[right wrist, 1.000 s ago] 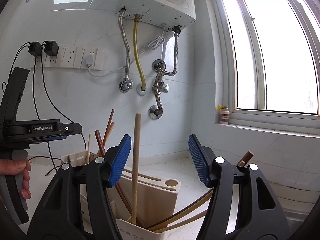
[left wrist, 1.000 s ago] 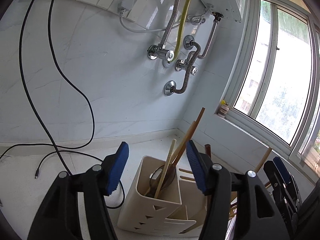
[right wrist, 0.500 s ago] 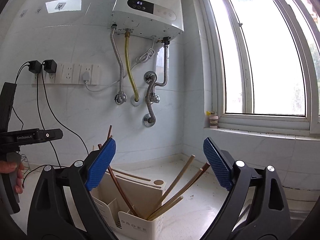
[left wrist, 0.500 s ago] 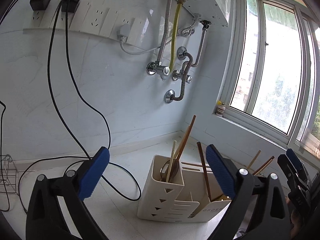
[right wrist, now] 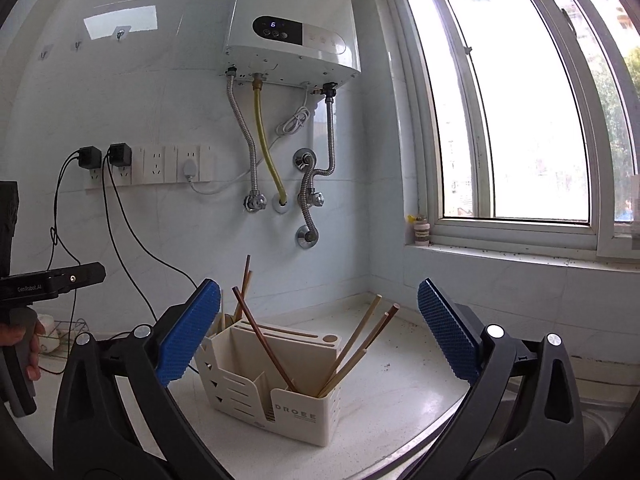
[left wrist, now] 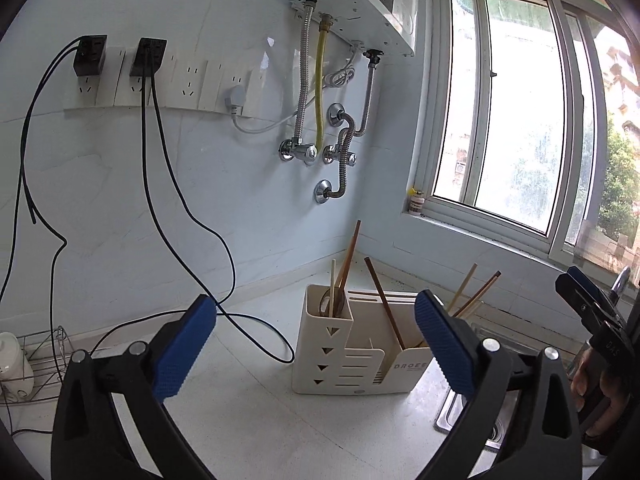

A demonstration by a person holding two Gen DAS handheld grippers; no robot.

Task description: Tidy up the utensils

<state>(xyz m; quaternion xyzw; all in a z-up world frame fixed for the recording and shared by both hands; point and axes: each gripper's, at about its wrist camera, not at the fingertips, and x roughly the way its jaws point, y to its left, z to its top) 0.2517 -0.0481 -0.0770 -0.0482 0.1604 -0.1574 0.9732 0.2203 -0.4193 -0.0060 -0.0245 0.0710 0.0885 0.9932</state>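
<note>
A cream utensil holder [left wrist: 352, 356] stands on the white counter near the corner; it also shows in the right wrist view [right wrist: 280, 392]. Several wooden chopsticks [right wrist: 360, 348] lean in its front compartment, and a dark brown chopstick [right wrist: 264, 344] leans the other way. More sticks and a metal spoon [left wrist: 336, 300] stand in its tall left compartment. My left gripper [left wrist: 316, 352] is open and empty, back from the holder. My right gripper [right wrist: 320, 356] is open and empty, also back from it.
Black cables [left wrist: 192, 216] hang from wall sockets and trail across the counter beside the holder. A wire rack [left wrist: 36, 360] sits at far left. A steel sink [left wrist: 492, 428] lies to the right. A water heater [right wrist: 292, 36] and pipes hang above.
Both grippers have pulled back and up from the holder and opened wider. A light stick that stood between the right gripper's fingers a second ago now leans in the front compartment.
</note>
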